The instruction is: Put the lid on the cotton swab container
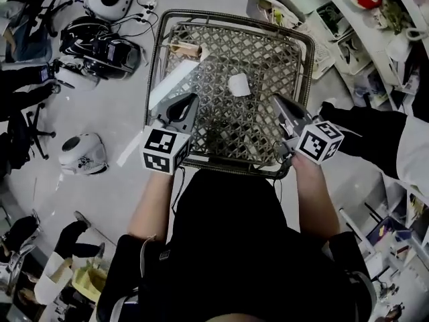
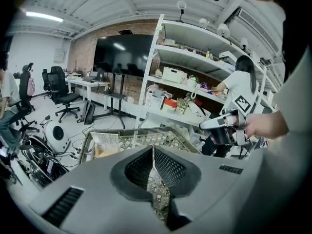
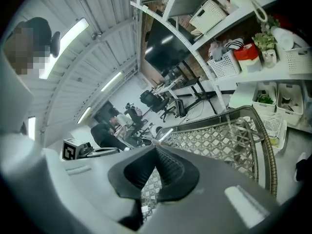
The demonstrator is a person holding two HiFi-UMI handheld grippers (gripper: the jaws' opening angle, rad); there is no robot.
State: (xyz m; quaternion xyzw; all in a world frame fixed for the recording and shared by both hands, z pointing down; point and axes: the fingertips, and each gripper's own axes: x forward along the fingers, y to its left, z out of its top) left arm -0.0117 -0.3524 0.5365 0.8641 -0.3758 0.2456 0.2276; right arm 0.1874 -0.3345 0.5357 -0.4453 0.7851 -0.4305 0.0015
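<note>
A small pale, square-looking object lies near the middle of the woven table; I cannot tell whether it is the swab container or its lid. My left gripper hovers over the table's near left part, jaws shut and empty, their tips meeting. My right gripper hovers over the near right part, also shut on nothing. The pale object sits between the two grippers and a little beyond their tips. In the left gripper view the right gripper shows held in a hand.
A long white strip lies along the table's left side, and a brownish item with paper sits at the far left corner. Helmets and cables lie on the floor at left. Cluttered shelves stand at right.
</note>
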